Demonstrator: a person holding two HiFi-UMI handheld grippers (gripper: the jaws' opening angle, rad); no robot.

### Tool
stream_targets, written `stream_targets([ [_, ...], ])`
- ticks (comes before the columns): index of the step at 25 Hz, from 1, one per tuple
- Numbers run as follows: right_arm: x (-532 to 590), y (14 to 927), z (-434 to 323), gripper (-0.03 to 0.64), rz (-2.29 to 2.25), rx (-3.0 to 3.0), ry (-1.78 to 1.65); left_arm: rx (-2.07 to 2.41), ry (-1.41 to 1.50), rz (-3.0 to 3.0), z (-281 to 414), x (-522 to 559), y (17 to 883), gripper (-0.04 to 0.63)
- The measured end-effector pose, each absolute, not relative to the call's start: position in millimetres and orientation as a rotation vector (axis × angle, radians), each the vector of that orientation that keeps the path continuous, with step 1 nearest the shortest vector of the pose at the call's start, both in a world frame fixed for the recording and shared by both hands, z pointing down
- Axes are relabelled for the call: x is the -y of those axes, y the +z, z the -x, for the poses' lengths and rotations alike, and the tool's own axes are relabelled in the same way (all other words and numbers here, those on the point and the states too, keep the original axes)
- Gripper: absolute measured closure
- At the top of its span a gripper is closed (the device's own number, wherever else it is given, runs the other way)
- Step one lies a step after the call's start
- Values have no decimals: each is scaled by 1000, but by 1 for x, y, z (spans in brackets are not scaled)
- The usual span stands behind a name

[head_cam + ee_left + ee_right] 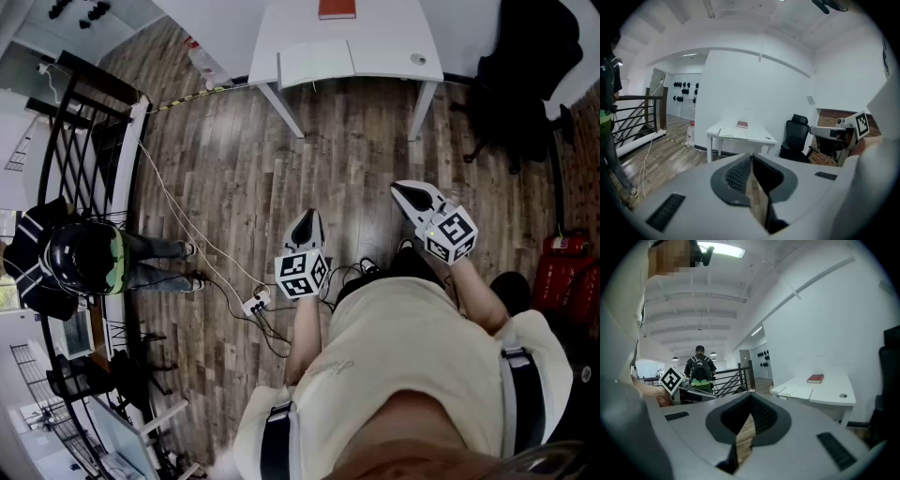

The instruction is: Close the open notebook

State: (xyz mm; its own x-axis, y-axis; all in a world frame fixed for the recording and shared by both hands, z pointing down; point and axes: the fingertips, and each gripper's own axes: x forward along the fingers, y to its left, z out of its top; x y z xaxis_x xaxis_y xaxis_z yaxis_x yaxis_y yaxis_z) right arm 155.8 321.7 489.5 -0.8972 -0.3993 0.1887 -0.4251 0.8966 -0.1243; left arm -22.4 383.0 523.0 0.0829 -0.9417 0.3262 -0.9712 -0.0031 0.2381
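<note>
Head view shows the open notebook (316, 63) lying flat near the front left edge of the white surface (394, 42), well apart from the person holding the tools, with a stretch of wooden floor (356, 141) between them. A red book (337, 9) sits further back on the same surface, and a black office chair (525, 66) stands off to its right. The left tongs (307, 225) and the right tongs (412, 195) both hang over the floor and point roughly towards the notebook. In each gripper view the two tips meet with nothing between them, so both tools are closed and empty. A second person (84, 258) stands by the railing (94, 122) at the left, away from the work. The task does not look begun: the pages lie spread, and nothing is near them. The notebook is probably light, with thin, floppy pages that bend or crease easily and a somewhat stiffer cover. A sensible hold would be the outer edge of one cover, pinched together with its pages, then swung over the spine onto the other half. The free tool may need to press down the other side, since a light book could slide on the smooth top.
</note>
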Motion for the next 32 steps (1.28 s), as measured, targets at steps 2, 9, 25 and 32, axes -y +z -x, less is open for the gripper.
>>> stream_targets([
  [2, -323, 488, -152, 609, -637, 2907, 232, 1889, 102, -1968, 26, -386, 526, 565],
  [9, -323, 485, -153, 609, -663, 2902, 226, 1899, 96, -1985, 33, -390, 523, 565],
  [25, -306, 500, -171, 609, -681, 2833, 231, 1830, 98, -1955, 24, -355, 547, 565],
  [32, -254, 513, -136, 609, -595, 2827, 237, 1830, 167, -1908, 44, -309, 546, 565],
])
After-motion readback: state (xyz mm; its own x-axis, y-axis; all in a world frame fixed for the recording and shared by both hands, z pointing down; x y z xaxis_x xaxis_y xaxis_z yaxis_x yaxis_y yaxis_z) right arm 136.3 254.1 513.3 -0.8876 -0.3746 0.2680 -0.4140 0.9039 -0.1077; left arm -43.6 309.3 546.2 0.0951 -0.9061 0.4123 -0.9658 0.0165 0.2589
